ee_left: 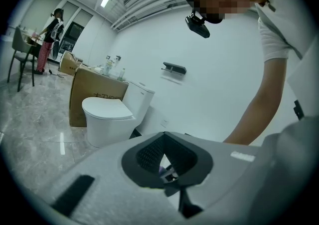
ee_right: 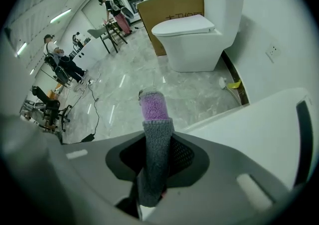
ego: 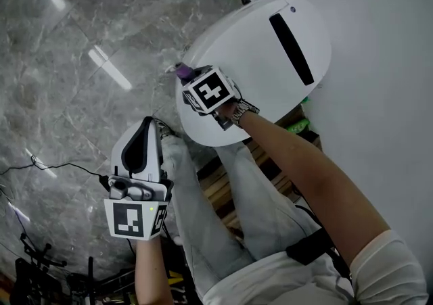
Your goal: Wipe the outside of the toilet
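Observation:
The white toilet [ego: 257, 53] stands against the wall, its lid down, with a black slot across its top. My right gripper [ego: 191, 79] is shut on a grey and purple cloth [ego: 183, 70] at the lid's left rim. In the right gripper view the cloth [ee_right: 154, 114] sticks up from between the jaws of the right gripper [ee_right: 155, 139], and the white toilet surface [ee_right: 259, 139] lies just to its right. Low beside the person's leg, over the floor, my left gripper [ego: 147, 128] is held away from the toilet. In its own view the left gripper [ee_left: 163, 156] has its jaws together, with nothing between them.
A second toilet [ee_right: 194, 34] and a cardboard box [ee_right: 169, 4] stand farther along the wall. A black cable [ego: 61, 165] runs over the marble floor. A wooden pallet [ego: 223, 182] lies under the toilet. People and chairs [ee_right: 60, 69] are far off to the left.

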